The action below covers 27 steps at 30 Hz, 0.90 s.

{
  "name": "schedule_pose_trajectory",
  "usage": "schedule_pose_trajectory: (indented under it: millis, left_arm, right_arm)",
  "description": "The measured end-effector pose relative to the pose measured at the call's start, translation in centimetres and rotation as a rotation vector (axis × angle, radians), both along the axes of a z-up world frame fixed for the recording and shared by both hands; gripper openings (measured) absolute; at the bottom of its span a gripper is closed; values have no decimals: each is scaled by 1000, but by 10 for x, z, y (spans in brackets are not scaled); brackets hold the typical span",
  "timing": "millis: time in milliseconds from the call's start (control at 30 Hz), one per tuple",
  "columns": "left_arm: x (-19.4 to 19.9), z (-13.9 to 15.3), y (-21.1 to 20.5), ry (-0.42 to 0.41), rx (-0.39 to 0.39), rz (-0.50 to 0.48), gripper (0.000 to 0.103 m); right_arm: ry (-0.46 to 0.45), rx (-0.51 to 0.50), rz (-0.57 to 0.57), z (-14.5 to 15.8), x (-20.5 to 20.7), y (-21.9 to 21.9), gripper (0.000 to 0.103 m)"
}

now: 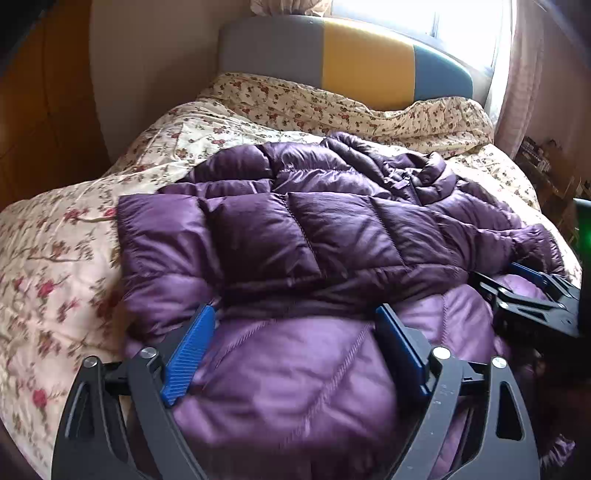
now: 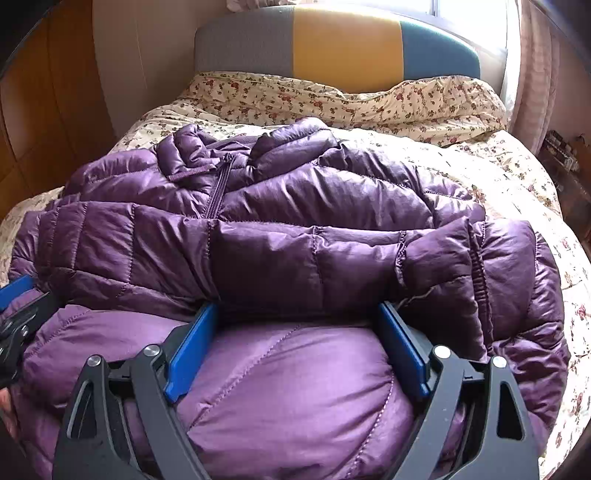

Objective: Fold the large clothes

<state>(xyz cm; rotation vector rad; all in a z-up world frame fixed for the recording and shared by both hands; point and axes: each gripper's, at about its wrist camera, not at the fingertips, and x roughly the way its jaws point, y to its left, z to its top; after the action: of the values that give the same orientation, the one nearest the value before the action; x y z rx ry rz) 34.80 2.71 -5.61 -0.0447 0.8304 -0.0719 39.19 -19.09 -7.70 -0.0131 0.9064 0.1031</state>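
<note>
1. While the purple puffer jacket (image 2: pixel 295 229) lies spread across the foot end of the bed, both tongs hover over its near edge, pointing down and forward toward the headboard (image 2: pixel 347 48).
2. The jacket rests on a floral quilt (image 1: pixel 66 258), collar and zipper (image 2: pixel 219 188) toward the headboard, one sleeve (image 2: pixel 332 258) folded flat across the body.
3. The hem part nearest me is turned up, showing the lighter lining (image 1: pixel 295 387).
4. The left gripper (image 1: pixel 295 354) stands with its blue pads (image 1: pixel 188 354) wide apart; the lining bulges up between them, but I cannot see the pads pressing it.
5. The right gripper (image 2: pixel 295 350) is likewise spread wide over the lining, nothing pinched.
6. Each tool shows in the other's view, just beside it along the near edge.
7. A wooden wardrobe (image 2: pixel 44 110) stands at the bed's left side, a curtained window (image 1: pixel 461 33) behind the headboard.
</note>
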Motion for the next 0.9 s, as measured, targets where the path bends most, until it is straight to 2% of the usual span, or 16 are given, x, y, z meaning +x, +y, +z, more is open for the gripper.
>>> schedule_pose_trajectory:
  millis: [100,233,433,567,800,867,900]
  left_arm:
    - [-20,10,6,-13,-6,-3,90]
    - [-57,22,23,-20,-34,-12,91]
    - [-121,30,55,-12,-75,-31,92]
    - [-164,22,74,17,-106,-36,92]
    - [-235,1,95,87,-176,-16,92]
    - [-250,-3,96,95,-185,-11,89]
    - [-259,-5,95,100,-197,-15,83]
  right_arm:
    - [0,49,-3,20,-11,-5,97]
    - [18,74,30,37,-42,-17,97]
    - [104,58,68,40,-108,-45,97]
    - [180,94,39,37,-161,-80,97]
    - [271,165,10,27,-248,-110,96]
    - [293,193,7,24,-271,-115,93]
    - [297,204,9,22,-280,-116,90]
